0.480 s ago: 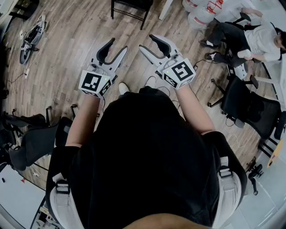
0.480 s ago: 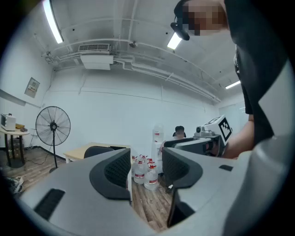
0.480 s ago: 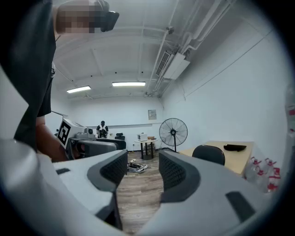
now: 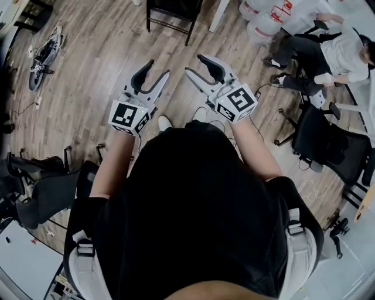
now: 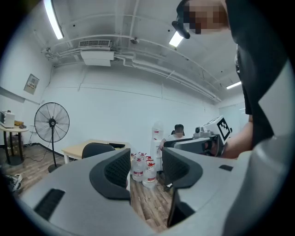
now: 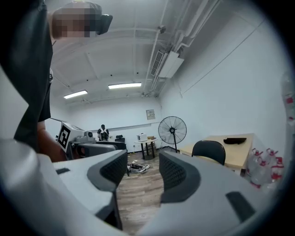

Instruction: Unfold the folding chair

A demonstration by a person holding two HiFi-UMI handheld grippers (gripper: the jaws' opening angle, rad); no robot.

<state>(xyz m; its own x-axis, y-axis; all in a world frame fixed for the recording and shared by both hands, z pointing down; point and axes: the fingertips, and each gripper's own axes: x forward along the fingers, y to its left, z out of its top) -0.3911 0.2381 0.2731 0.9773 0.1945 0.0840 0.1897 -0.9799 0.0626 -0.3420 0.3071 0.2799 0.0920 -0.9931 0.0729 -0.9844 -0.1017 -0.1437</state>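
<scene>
Not much going on yet. The person stands on the wooden floor (image 4: pixel 88 76) with both tools held out level in front. The left tool (image 4: pixel 157 69) is released, jaws a little apart with nothing but air between them. Same for the right tool (image 4: pixel 195 64): unclenched and empty.

The folding chair (image 4: pixel 170 14) is straight ahead, a dark frame by the leg of a pale worktop (image 6: pixel 230 152), well apart from both tools. I can't tell from here how it's folded.

Compared with half a second ago, a bit more of the chair shows at the top of the head view, and both tools sit slightly further right. The gap between the two tools looks about the same, and the jaws look no wider or tighter.

Water bottles (image 4: pixel 263 23) stand right of the chair, and a seated person (image 4: pixel 328 53) is off to the right.
</scene>
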